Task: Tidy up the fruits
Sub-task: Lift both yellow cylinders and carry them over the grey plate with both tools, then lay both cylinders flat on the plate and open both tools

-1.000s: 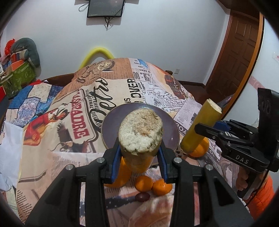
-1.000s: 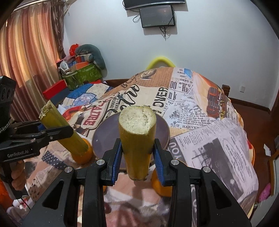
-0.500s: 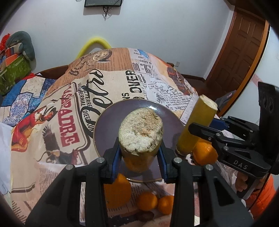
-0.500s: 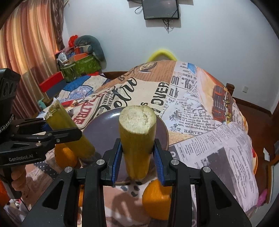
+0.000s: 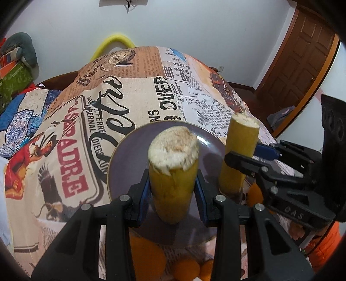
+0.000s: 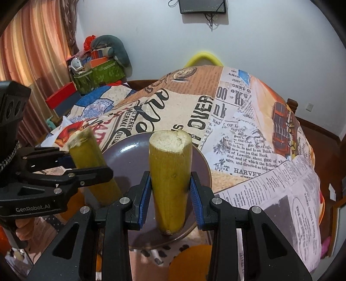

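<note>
White wall (image 6: 270, 43), wall-mounted screen (image 6: 202, 6), orange curtain (image 6: 32, 49) left, brown wooden door (image 5: 302, 56) right.

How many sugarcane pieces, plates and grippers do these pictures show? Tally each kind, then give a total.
Sugarcane pieces: 2
Purple plate: 1
Grippers: 2, the left gripper and the right gripper
Total: 5
</note>
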Available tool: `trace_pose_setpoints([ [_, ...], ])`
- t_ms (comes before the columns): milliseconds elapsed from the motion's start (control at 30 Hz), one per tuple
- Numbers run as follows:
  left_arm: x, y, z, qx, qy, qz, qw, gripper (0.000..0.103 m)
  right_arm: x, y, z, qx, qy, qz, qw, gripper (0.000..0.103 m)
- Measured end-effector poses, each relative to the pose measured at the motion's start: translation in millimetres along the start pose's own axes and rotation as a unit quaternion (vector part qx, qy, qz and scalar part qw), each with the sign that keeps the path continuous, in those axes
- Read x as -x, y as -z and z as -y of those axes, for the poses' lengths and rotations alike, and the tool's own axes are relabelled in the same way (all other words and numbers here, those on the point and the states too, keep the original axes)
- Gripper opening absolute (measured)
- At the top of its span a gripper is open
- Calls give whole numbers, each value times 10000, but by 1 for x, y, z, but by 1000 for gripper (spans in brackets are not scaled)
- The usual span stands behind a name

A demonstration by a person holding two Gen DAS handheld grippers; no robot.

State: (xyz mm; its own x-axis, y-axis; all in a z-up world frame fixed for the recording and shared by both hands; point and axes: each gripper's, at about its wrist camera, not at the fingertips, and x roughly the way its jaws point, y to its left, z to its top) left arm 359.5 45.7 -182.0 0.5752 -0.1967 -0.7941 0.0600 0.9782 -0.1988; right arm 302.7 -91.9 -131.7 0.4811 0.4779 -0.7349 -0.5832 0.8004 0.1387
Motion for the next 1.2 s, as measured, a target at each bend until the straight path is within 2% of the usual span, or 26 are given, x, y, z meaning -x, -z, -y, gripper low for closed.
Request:
trace_pose_setpoints([
  [133, -6, -6, -6, 111, -93, -5, 9999, 38, -1, -2, -1, 27, 1, -22, 10000, 32],
  [333, -8, -8, -11, 207, -38, -14, 9998, 38, -3, -2, 1, -11, -14, -19, 10000, 32],
  [467, -11, -7, -9, 170, -177, -145, 9996, 43, -7, -2, 5, -75, 12, -90, 9999, 39],
  [567, -8, -4, -10, 211, -70, -168, 9996, 45, -3, 0, 6, -110, 7, -70, 9999, 39],
  [733, 7, 3, -1, 74, -149, -17, 9999, 45, 14, 4, 3, -84, 56, 60, 9999, 40],
  [867, 26, 8, 5, -50, -279, 162, 9995, 46, 32, 8, 0, -32, 173, 225, 9996, 48],
  [967, 41, 12, 6, -101, -367, 274, 9989, 49, 44, 11, -3, 13, 279, 328, 9991, 49],
  [1133, 63, 23, 4, -75, -392, 325, 9987, 53, 62, 17, -4, -136, 285, 452, 9985, 50],
  [1200, 70, 29, 2, -82, -434, 324, 9985, 53, 68, 19, -5, -174, 303, 478, 9982, 54],
])
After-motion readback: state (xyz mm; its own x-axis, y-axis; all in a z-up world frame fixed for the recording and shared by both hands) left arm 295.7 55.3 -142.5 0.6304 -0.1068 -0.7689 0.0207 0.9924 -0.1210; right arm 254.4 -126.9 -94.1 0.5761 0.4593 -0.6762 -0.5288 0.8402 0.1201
